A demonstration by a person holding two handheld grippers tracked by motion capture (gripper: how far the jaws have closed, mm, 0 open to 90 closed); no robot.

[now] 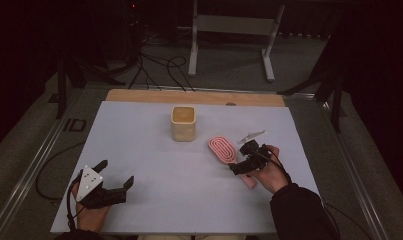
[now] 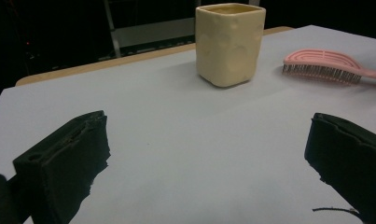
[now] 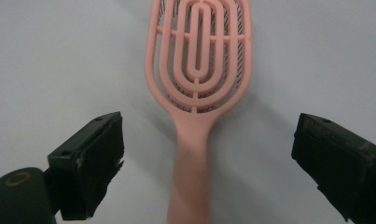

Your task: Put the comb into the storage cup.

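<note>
- The pink hairbrush [image 1: 223,148] lies flat on the white table [image 1: 154,165], right of centre in the high view, bristles down and head pointing toward the upper left of the frame.
- The right gripper [image 1: 244,162] sits over the brush handle at centre right. Its jaws are spread wide with nothing between them touching.
- In the right gripper view, the handle [image 3: 190,177] runs up the middle of the frame between the two jaws, well apart from both; this alignment appears intended for a grasp across the handle.
- The left gripper [image 1: 111,187] rests at lower left of the high view, jaws spread and empty, apparently parked clear of the work.
- The cream cup [image 1: 183,123] stands upright at upper centre, near the brush head but apart from it.
</note>
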